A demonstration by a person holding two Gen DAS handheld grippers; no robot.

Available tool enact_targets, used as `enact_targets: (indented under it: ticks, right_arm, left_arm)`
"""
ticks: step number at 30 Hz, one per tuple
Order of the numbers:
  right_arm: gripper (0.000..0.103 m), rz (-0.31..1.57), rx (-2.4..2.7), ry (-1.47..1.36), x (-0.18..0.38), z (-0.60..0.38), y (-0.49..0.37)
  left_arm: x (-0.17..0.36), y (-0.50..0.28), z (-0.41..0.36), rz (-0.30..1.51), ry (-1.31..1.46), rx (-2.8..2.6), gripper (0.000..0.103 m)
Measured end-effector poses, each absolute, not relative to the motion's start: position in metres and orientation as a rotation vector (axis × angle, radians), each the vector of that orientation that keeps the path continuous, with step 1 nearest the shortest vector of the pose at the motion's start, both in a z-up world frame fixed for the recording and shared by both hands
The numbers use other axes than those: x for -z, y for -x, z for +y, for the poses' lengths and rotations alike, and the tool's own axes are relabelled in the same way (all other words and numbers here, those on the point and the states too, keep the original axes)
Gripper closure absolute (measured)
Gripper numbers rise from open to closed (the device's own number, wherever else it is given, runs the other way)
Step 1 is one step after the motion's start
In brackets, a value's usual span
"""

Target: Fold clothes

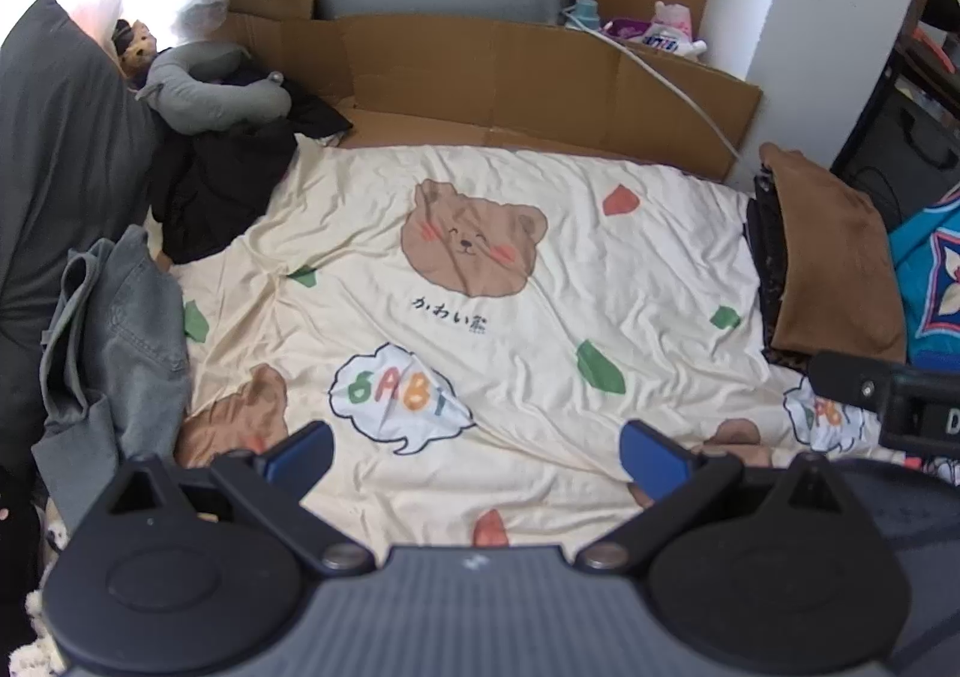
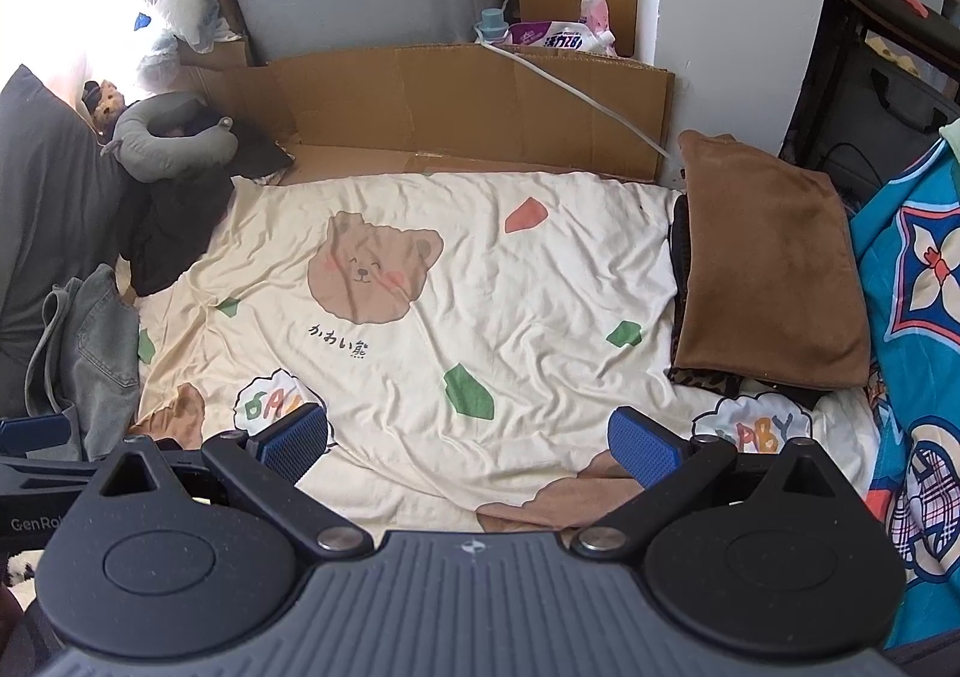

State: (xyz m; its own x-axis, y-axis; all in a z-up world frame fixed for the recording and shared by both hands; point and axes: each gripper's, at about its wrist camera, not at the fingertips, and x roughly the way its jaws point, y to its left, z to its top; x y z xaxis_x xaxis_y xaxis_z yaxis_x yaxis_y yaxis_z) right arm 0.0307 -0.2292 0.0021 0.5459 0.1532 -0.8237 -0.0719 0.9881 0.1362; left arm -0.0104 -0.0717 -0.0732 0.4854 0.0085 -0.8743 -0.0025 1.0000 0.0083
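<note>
left gripper (image 1: 474, 452) spread, empty | right gripper (image 2: 468, 440) spread, empty | crumpled grey denim garment (image 1: 114, 341) at bed's left edge | risk: you snag cream bear-print bedsheet (image 1: 540, 281) instead

"BABY" in speech bubble (image 1: 401, 397), "かわい熊" under bear, both on sheet (image 1: 540, 281); "GenRo…" on left gripper (image 2: 36, 524)

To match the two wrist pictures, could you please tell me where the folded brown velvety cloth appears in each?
Left wrist view: the folded brown velvety cloth lies at the right edge, above the other tongs' black body.
Right wrist view: right of centre, on the bed's right side.
Shared landmark: the brown bear face print on the cream sheet, left of the cloth in both.
</note>
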Motion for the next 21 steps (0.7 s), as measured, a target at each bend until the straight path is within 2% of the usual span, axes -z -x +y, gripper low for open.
enact_targets:
  ticks: [21]
  right_arm:
    - [0.001,0.998,-0.186,-0.020,-0.007,-0.205,-0.034]
  left_arm:
    - [0.066,0.016,-0.049,1.053,0.043,-0.079,0.001]
